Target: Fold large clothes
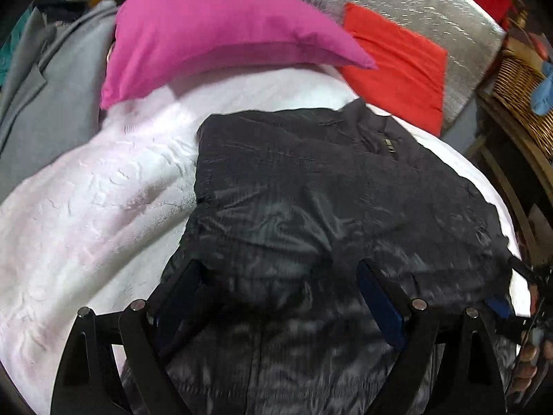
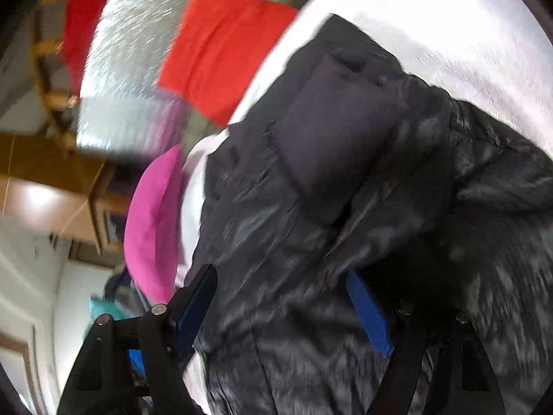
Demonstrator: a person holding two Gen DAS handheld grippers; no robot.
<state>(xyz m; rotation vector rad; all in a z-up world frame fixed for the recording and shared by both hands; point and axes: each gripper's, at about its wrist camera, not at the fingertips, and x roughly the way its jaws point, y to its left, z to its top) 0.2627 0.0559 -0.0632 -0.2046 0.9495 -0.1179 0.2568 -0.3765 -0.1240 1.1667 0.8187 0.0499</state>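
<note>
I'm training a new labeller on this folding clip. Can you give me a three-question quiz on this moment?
1. True or false: the black jacket lies on a white blanket.
2. Which colour is the pillow beyond the jacket? A) green B) pink C) yellow
3. Fill in: in the left wrist view, the folded cloth right of the pillow is ____.

Key: 1 true; 2 B; 3 red
</note>
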